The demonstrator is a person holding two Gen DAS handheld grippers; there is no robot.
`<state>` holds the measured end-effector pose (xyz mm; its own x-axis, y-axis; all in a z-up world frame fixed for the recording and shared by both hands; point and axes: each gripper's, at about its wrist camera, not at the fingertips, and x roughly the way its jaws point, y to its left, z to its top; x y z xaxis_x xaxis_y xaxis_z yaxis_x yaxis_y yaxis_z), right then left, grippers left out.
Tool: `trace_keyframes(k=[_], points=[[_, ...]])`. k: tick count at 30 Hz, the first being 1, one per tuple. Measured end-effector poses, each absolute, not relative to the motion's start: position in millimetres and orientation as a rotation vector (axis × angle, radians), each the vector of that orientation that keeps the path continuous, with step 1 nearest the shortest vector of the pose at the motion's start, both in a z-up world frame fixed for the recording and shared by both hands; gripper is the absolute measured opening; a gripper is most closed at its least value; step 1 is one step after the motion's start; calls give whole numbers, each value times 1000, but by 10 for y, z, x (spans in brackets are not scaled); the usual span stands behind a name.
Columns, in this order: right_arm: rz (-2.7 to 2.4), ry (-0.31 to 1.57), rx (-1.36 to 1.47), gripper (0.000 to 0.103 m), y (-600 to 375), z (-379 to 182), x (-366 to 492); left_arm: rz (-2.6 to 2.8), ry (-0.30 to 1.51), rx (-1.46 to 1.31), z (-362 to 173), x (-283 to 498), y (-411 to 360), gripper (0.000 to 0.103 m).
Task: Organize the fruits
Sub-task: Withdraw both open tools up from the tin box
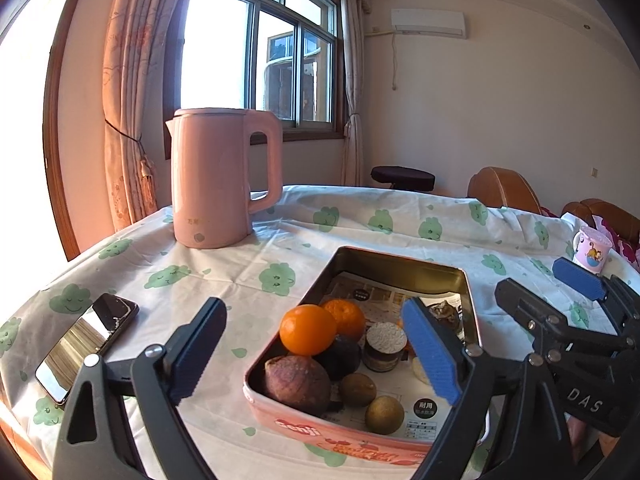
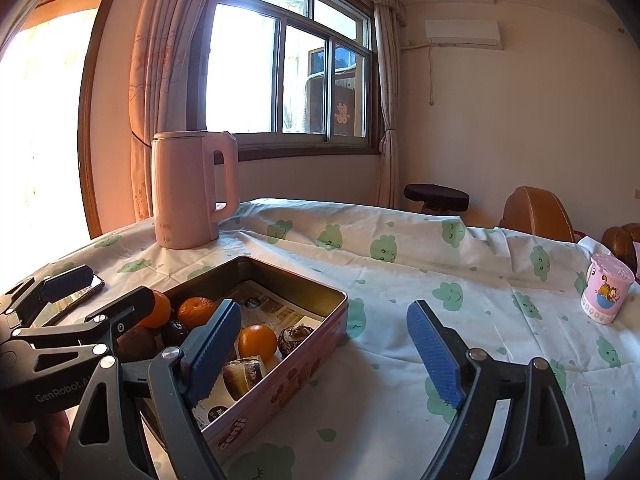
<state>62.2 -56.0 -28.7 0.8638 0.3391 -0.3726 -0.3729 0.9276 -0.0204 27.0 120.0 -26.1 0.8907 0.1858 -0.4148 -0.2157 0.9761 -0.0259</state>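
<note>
Both my left gripper (image 1: 316, 354) and right gripper (image 2: 326, 354) are wide apart, holding nothing. The fruit sits in the tin (image 1: 400, 266); next I would look for leftovers.

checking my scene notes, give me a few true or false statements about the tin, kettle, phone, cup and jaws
1. The pink kettle stands upright on the tablecloth. True.
2. The tin is empty. False: it holds oranges and other fruits.
3. The left gripper grips an orange. False: its jaws stand open, holding nothing.
4. A phone lies on the cloth, outside the tin. True.
5. The pink cup sits inside the tin. False: it stands apart, near the table's far right edge.
6. The right gripper holds nothing. True.
</note>
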Motion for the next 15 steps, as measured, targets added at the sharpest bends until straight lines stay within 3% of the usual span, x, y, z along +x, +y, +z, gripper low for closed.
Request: trace_keyframes(k=[15], points=[[360, 370, -75, 87, -589, -285, 617, 229, 395, -64, -244, 221, 1198, 103]])
